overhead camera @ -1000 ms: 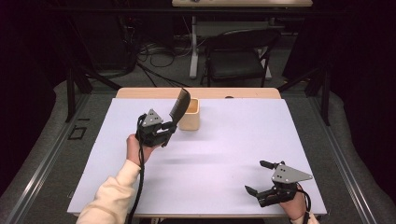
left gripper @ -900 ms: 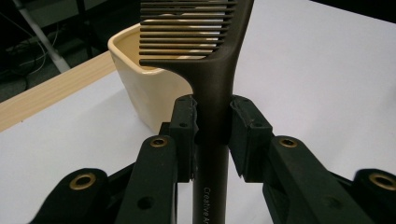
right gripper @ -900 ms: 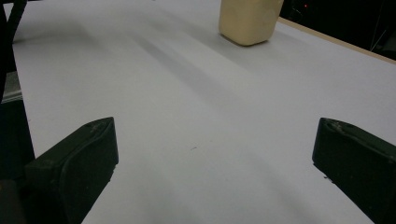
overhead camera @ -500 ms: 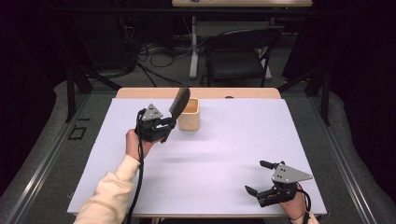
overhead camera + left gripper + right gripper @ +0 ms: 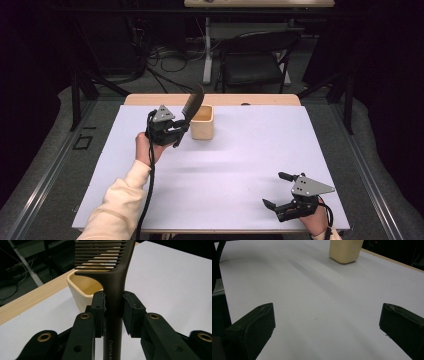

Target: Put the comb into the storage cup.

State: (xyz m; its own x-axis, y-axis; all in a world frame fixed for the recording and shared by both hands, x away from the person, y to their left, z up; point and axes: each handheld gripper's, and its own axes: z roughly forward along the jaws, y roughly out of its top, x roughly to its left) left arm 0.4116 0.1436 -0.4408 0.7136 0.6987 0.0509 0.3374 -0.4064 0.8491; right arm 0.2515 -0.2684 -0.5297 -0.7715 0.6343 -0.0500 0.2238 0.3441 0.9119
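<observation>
**Comb poised over the cup, with a few ways to miss**

From the high view, the left gripper (image 5: 176,131) holds a dark comb (image 5: 193,104) clamped by its handle, the toothed end raised and leaning over the near-left rim of the cream cup (image 5: 202,122) at the far side of the white table (image 5: 250,150). The likely aim is to stand the comb in that cup. The cup looks light and nothing braces it, so a comb end that catches the rim could tip it or shove it away. The right gripper (image 5: 286,199) rests well apart at the near right corner, too far to steady anything.

In the left gripper view, the pads (image 5: 99,305) press the comb (image 5: 113,287) handle from both sides, teeth up, with the cup (image 5: 83,291) just behind. The grip sits low on a smooth, slim handle; a quick wrist turn could let the comb pivot or slide between the pads. Letting go before the comb is inside the mouth would drop it on the table.

The right gripper view looks across bare table (image 5: 312,302) toward the cup (image 5: 345,250), and its jaws stand wide with nothing between them.
</observation>
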